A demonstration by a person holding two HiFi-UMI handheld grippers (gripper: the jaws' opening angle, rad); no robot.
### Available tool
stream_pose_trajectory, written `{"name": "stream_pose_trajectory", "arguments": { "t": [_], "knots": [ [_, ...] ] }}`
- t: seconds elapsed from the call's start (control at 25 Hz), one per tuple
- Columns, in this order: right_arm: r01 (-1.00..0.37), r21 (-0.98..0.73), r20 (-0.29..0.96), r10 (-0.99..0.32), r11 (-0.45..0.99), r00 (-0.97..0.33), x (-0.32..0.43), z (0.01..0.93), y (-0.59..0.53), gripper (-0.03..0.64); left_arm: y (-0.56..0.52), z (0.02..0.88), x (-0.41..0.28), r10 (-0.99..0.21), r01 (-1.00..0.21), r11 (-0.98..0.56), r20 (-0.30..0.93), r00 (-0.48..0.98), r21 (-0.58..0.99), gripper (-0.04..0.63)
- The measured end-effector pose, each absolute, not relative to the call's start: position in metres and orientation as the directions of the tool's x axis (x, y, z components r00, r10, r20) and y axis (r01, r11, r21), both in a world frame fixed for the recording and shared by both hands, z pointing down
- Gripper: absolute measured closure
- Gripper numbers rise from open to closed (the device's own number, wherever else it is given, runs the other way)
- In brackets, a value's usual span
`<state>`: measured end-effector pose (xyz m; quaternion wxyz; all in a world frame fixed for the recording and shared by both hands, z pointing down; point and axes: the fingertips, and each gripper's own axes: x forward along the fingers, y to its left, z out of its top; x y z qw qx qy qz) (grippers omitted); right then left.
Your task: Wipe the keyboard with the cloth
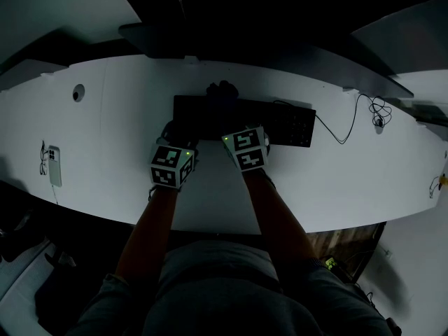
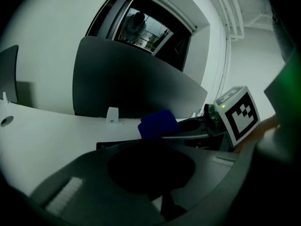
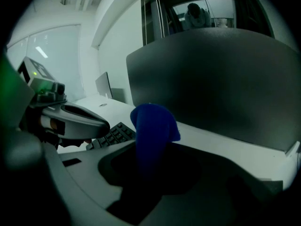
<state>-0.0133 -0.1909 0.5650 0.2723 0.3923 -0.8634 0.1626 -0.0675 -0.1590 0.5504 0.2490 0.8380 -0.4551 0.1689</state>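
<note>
The blue cloth (image 3: 153, 121) is pinched in my right claw (image 3: 143, 149), over the keyboard (image 1: 290, 124) on the white desk (image 1: 126, 117); its lower end sinks into shadow. My left claw (image 2: 150, 145) looks pressed together and empty, dim in the gloom.

An office is shown. A long white desk (image 1: 105, 117) is curved through the room, and a keyboard (image 1: 290, 126) with trailing cables (image 1: 350, 128) is laid on it before a wide monitor (image 3: 221, 74). A cable hole (image 1: 78, 92) is cut into the desktop, and a phone (image 1: 54, 165) is left near its edge. A further monitor (image 3: 103, 84) is seen down the desk, with glazed partitions (image 3: 51, 60) and strip lights (image 3: 41, 52) beyond.
</note>
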Motion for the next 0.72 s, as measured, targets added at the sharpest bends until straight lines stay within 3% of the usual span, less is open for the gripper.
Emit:
{"name": "stream_pose_trajectory", "arguments": {
  "t": [0.72],
  "knots": [
    [-0.759,-0.012,0.597,-0.604,0.651,-0.528,0.019,0.565,-0.192,0.480,-0.163,0.551,-0.032,-0.660,-0.835,-0.486,0.519,0.544,0.257,0.588]
  ]
}}
